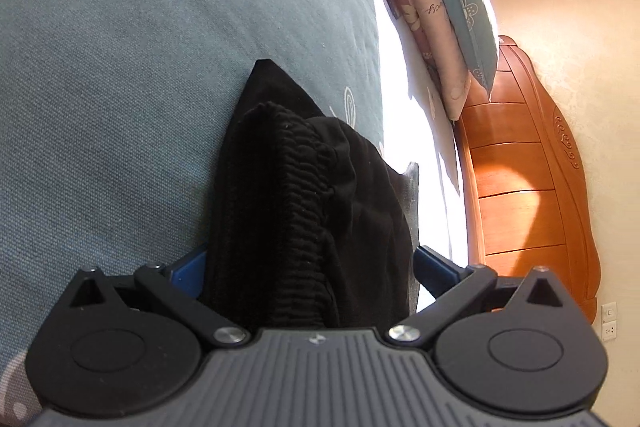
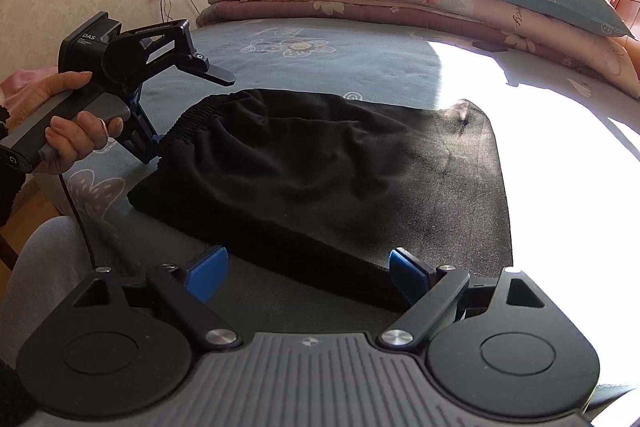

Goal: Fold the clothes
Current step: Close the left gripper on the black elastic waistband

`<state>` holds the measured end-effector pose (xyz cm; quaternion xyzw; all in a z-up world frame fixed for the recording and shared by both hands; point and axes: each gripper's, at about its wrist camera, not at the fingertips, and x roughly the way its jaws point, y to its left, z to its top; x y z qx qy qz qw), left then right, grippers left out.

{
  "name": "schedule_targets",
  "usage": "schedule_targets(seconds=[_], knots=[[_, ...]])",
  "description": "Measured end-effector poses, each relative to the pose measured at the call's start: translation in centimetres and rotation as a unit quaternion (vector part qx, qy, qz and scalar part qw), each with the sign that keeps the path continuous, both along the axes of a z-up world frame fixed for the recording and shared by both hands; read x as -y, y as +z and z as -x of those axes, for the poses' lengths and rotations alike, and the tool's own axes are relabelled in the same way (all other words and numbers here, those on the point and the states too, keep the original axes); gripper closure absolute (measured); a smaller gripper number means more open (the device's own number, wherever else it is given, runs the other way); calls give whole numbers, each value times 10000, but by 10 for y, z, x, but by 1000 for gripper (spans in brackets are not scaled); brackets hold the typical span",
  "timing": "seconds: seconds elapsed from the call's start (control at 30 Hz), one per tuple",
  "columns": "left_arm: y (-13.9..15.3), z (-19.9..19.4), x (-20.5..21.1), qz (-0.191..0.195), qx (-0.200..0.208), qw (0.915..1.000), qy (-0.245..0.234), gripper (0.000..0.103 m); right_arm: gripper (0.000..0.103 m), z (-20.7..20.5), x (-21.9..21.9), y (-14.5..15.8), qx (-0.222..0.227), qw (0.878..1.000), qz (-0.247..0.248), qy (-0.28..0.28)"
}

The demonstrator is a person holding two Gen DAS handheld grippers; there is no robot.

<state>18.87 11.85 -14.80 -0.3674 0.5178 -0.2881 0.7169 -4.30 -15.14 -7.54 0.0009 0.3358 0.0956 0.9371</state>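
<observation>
Lying on the blue bed (image 2: 340,67), the black garment (image 2: 320,167) spreads from shade into sunlight. The left gripper (image 2: 150,145), held in a hand (image 2: 72,131), clamps its elastic waistband (image 1: 304,211). The right gripper (image 2: 308,273) stands wide at the garment's near edge, holding nothing.
</observation>
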Motion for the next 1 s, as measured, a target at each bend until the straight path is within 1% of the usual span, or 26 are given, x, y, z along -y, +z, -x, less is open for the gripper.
schedule_targets(seconds=[0.13, 0.33, 0.43, 0.53, 0.67, 0.7, 0.77, 0.8, 0.93, 1.0], knots=[[-2, 5, -3, 107, 37, 9999, -12, 1, 12, -1, 1, -1, -39, 10000, -4, -5], [-4, -30, 5, 263, -93, 9995, 123, 1, 12, 0, -1, 1, 20, 10000, 50, -13], [-4, -41, 13, 210, -81, 9997, 94, 1, 12, 2, -1, 3, 66, 10000, 55, -33], [-2, -33, 16, 99, 33, 9999, -67, 1, 12, 2, 0, 5, 89, 9999, 39, -43], [-3, -3, 8, 266, 51, 9993, -257, 1, 12, 2, 1, 5, 100, 9999, 29, -45], [-2, 5, 7, 229, 114, 9991, -349, 1, 12, 2, 1, 5, 100, 9999, 15, -50], [3, 11, 12, -45, 252, 9981, -562, 1, 12, 3, 2, 5, 102, 9999, -19, -64], [5, 9, 14, -122, 252, 9977, -616, 1, 12, 3, 3, 5, 102, 9999, -36, -71], [6, -16, 19, -30, -49, 9988, -481, 1, 12, 3, 5, 6, 105, 9998, -105, -98], [6, -25, 25, -62, -114, 9988, -478, 1, 12, 3, 6, 6, 106, 9998, -139, -111]])
